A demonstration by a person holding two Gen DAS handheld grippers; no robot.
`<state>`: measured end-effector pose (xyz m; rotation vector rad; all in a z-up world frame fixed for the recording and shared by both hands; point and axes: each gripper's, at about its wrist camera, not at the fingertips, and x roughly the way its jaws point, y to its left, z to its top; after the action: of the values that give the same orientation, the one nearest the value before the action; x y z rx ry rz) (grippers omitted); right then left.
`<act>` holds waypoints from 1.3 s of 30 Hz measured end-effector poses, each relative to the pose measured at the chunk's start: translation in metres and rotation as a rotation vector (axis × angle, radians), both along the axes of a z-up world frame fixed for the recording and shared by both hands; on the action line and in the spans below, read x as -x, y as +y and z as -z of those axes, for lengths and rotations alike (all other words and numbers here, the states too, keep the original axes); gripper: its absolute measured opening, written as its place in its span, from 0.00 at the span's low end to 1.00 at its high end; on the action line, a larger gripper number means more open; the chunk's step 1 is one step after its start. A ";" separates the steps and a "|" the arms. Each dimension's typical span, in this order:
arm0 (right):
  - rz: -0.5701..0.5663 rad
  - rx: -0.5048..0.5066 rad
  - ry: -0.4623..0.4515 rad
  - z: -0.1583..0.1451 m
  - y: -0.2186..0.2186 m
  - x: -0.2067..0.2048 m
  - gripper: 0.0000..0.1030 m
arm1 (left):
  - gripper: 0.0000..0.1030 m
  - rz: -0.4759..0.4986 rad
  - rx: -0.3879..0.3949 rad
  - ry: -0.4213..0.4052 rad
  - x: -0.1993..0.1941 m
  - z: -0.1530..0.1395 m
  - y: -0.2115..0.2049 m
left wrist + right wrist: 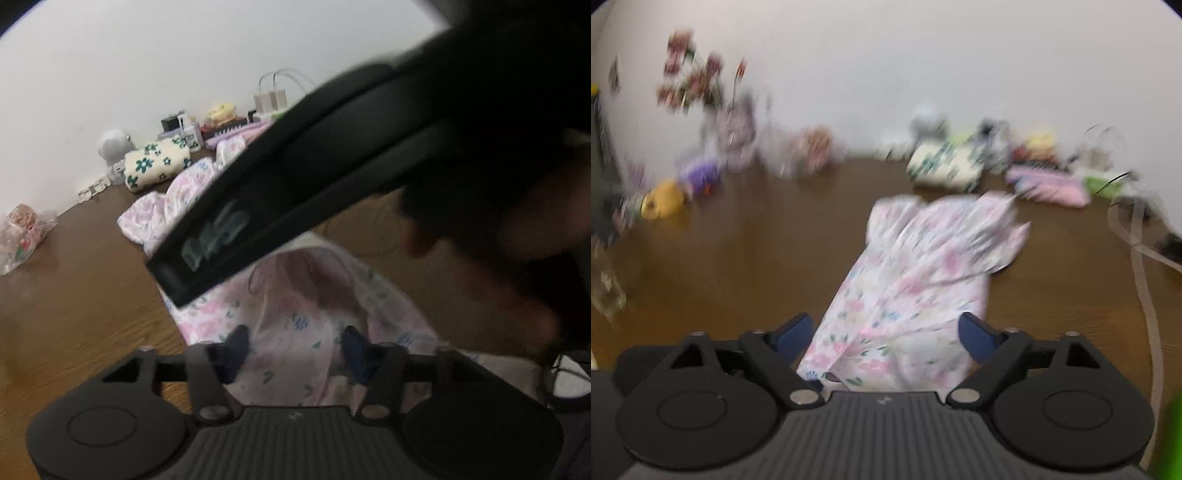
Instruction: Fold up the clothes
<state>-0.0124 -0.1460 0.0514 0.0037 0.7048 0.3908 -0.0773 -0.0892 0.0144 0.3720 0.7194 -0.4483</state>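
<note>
Lying on the brown table (738, 258), the floral garment (916, 280) stretches away from both grippers. Left gripper (293, 349): jaws narrowly parted above the cloth, gripping nothing. Right gripper (886, 336): jaws spread wide, straddling the cloth's near end without pinching it.

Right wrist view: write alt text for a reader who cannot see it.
A pale floral garment lies stretched out on a brown wooden table, its near end between the open jaws of the right gripper, which do not press on it. The picture is blurred; folded clothes and small clutter line the white wall behind.
</note>
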 end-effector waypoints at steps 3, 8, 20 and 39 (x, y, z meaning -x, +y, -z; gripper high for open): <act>0.041 -0.041 0.070 0.016 -0.011 -0.013 0.21 | 0.04 -0.036 0.073 0.044 -0.005 -0.001 0.017; 0.186 -0.111 0.094 0.025 -0.047 -0.008 0.04 | 0.02 -0.192 0.146 0.034 -0.005 -0.003 0.059; 0.341 -0.106 -0.106 -0.013 -0.087 0.051 0.37 | 0.83 -0.124 0.203 -0.051 -0.034 -0.065 0.053; 0.252 -0.144 0.038 0.024 -0.072 0.012 0.42 | 0.12 -0.280 0.375 0.048 -0.099 -0.042 0.064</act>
<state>-0.0243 -0.2182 0.0272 0.2341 0.7029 0.1994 0.0219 -0.0252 0.0567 -0.0925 0.7048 -0.3181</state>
